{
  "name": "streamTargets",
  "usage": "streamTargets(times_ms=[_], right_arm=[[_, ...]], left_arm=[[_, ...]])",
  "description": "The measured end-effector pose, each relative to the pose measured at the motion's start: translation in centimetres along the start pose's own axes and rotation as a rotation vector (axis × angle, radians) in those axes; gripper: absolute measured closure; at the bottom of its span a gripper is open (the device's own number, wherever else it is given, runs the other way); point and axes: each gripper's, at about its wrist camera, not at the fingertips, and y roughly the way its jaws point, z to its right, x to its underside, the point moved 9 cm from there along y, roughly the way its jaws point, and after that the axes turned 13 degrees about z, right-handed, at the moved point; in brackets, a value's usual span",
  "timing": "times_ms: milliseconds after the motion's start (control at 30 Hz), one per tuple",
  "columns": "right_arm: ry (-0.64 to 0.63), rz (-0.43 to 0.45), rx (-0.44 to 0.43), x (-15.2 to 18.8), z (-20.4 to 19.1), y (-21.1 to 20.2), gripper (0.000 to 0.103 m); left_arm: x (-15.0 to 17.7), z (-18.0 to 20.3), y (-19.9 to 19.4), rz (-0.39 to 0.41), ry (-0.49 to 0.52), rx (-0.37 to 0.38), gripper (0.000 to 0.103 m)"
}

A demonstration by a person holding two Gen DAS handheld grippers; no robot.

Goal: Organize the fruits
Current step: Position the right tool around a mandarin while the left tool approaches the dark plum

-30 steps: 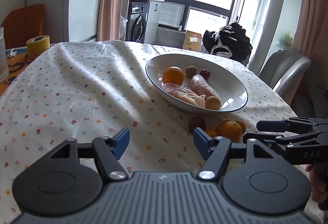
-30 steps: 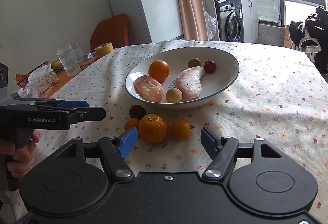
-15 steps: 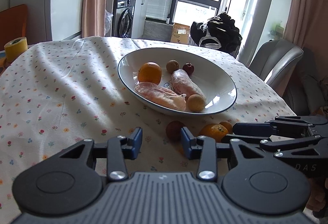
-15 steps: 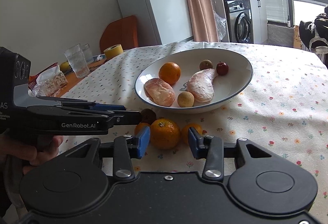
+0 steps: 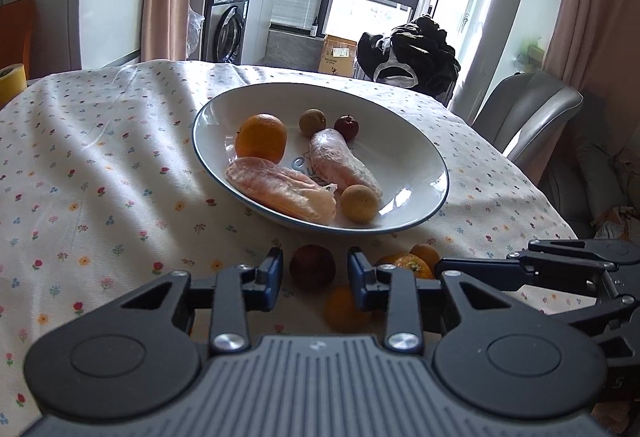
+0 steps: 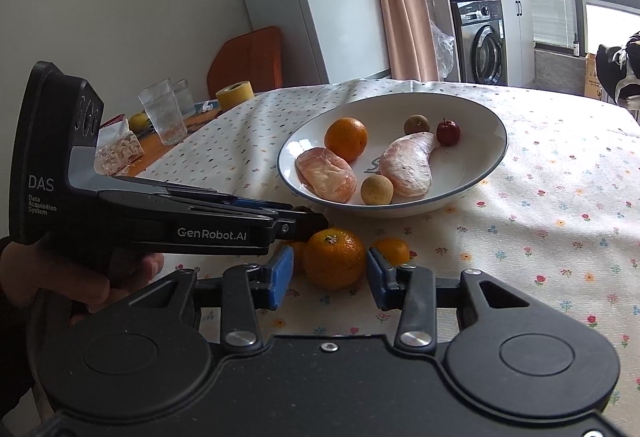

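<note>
You are lining up two loose fruits on the flowered tablecloth [image 5: 100, 173], both just in front of the white blue-rimmed bowl [image 5: 404, 141]. The small dark-red round fruit [image 5: 312, 265] is sitting between the blue pads of your left gripper [image 5: 315, 273], which is standing partly open with a gap on either side and gripping nothing. The large dimpled orange mandarin [image 6: 334, 257] is lying between the pads of your right gripper [image 6: 327, 275], also partly open and empty. A smaller orange [image 6: 391, 251] is resting just beyond the right pad, and another small orange [image 5: 344, 309] is lying under the left gripper's right finger. The two grippers are crowding each other: the left one's tip is reaching across right beside the mandarin. If you close both together, the fingers are likely to collide or knock a neighbouring orange rolling. Both fruits are round, so an off-centre squeeze could squirt them out towards the table edge.
</note>
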Motion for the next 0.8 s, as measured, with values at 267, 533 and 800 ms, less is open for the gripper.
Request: streamTargets(times_ms=[267,533,800], right_arm=[[0.024,-0.019,-0.005,0.4,0.3,0.7,0.062],[-0.007,-0.055,0.028,1.1,-0.3,1.9,0.062],[-0.026,-0.041,0.047,0.9,-0.6,1.6,0.067]], left_arm=[[0.2,-0.3,0.2,-0.019,-0.007,-0.023,0.080],[0.4,-2.1,-2.4,0.012,-0.037,-0.060,0.081],[0.1,-3.3,-4.4,0.043,-0.057,-0.077,0.081]])
